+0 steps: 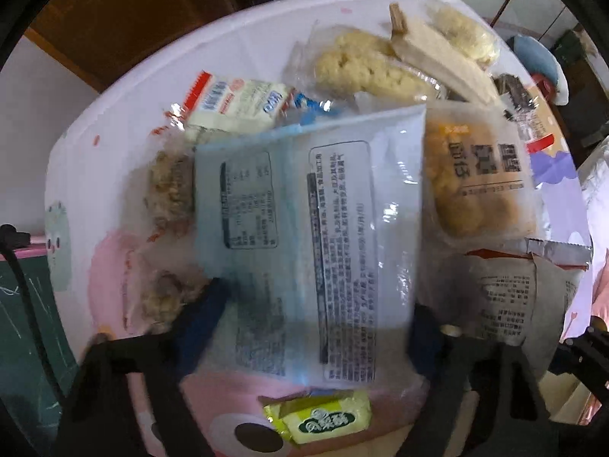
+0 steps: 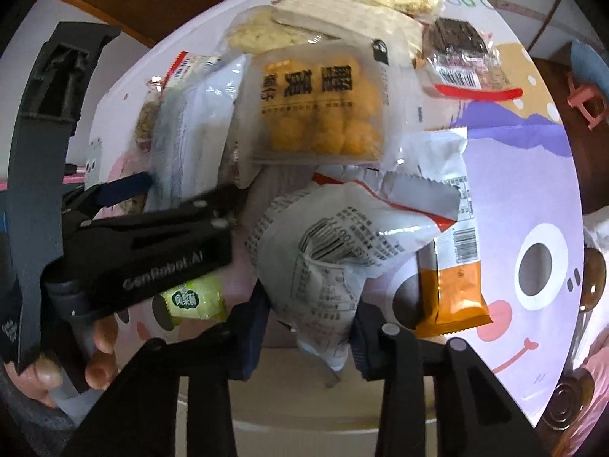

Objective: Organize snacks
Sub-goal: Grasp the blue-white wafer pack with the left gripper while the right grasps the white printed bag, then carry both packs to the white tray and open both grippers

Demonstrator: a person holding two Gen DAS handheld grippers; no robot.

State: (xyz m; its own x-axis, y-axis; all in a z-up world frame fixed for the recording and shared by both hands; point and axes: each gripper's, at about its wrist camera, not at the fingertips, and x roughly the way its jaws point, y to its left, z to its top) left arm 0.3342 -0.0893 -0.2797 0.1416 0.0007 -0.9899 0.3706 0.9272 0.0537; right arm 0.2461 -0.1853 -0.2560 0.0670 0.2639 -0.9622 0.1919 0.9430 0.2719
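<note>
Straddling pale blue snack packet on cartoon-print table, left gripper jaws part-open, contact unclear | pinching crumpled white snack bag mid-table, right gripper nearly closed

Snack pile crowds mid-table; free room only at the rim and right side.

Pale blue packet fills the span between left tool fingers, with grain bars tight on its left and yellow-puff pack tight on its right. Grey crinkled bag sits between right tool fingers; orange packet just beside it blocks that side. Left tool body lies across the right wrist view's left, over green candy. Bare table cloth right of the pile is open; far edge is stacked with rice-cake packs.
</note>
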